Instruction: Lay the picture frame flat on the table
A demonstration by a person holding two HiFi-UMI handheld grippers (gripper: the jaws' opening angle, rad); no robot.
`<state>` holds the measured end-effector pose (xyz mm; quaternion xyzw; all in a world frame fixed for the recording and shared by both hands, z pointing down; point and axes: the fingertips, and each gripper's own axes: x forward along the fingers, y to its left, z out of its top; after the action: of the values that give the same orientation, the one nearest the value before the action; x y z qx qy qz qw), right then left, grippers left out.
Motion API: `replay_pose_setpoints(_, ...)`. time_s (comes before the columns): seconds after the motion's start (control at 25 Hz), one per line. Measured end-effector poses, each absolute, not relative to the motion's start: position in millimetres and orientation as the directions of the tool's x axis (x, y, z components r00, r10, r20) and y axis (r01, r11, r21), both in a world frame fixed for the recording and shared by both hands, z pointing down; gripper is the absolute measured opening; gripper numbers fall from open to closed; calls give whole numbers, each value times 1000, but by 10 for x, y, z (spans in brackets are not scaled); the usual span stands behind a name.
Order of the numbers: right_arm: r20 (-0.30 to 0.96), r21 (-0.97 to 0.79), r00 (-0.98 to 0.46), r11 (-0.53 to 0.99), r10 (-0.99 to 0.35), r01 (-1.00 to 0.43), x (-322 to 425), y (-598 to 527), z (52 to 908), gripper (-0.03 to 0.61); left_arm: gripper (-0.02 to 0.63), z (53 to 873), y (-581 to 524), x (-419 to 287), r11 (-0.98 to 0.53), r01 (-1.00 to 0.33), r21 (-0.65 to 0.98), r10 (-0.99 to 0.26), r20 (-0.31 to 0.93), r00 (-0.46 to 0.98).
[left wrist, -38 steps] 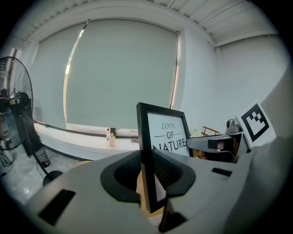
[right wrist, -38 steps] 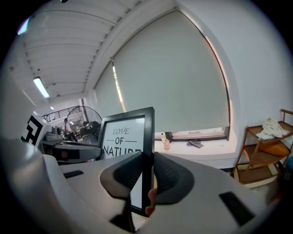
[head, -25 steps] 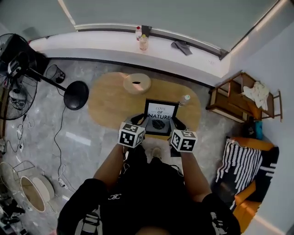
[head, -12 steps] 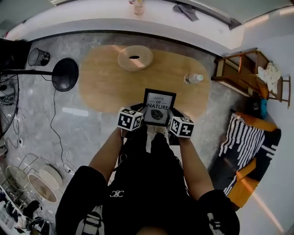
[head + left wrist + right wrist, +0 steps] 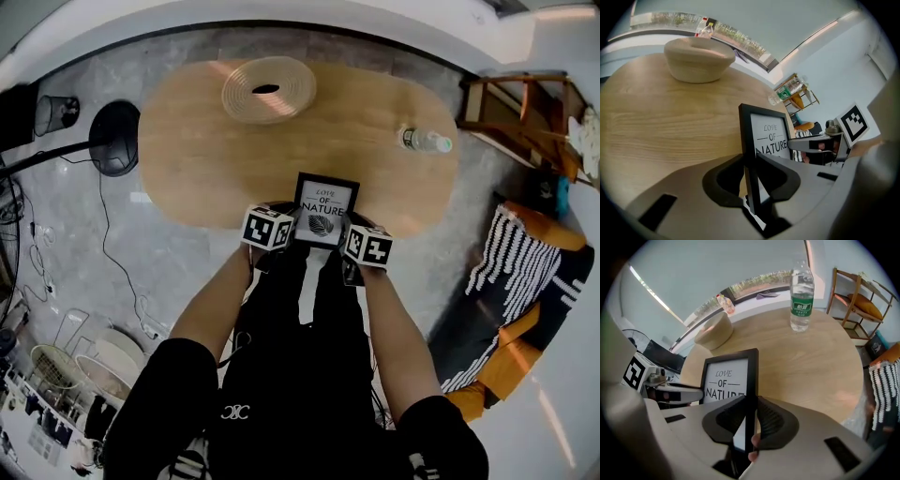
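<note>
Picture frame (image 5: pixel 324 211) shows only its upper part: its lower edge is hidden behind both gripper bodies, the bottom line of its print is cut off, and whether it touches the table (image 5: pixel 206 141) cannot be told. It stands upright between the two grippers, over the table's near edge, with its printed face toward the person. Its left side rail runs edge-on through the left gripper (image 5: pixel 751 180), whose jaws, a narrow way apart, clamp it front and back. The right gripper (image 5: pixel 751 423) grips the right rail likewise, jaws pressed on the thin frame.
</note>
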<state>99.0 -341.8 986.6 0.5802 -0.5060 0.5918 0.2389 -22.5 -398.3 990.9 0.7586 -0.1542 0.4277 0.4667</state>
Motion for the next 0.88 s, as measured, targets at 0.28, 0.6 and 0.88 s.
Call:
replay_pose_setpoints(0.28,938,-306,-208,-386,-276,-870,1119,-3533,10485,87,95,10465,-4054,-121,-494,-627,602,191,779,597)
replay_pose_setpoints(0.6,949,-287,-205,-393,-238,-873,1158,-3577,10775,93,103,10774,-4094,-132,-467,-679,566,180,813,554)
replay_pose_setpoints(0.88,912,-286,-162,-301,-378,-910,1266,-3731,10071,123,129,10044,-4343,-196,-562,-698,444,-31,832,554)
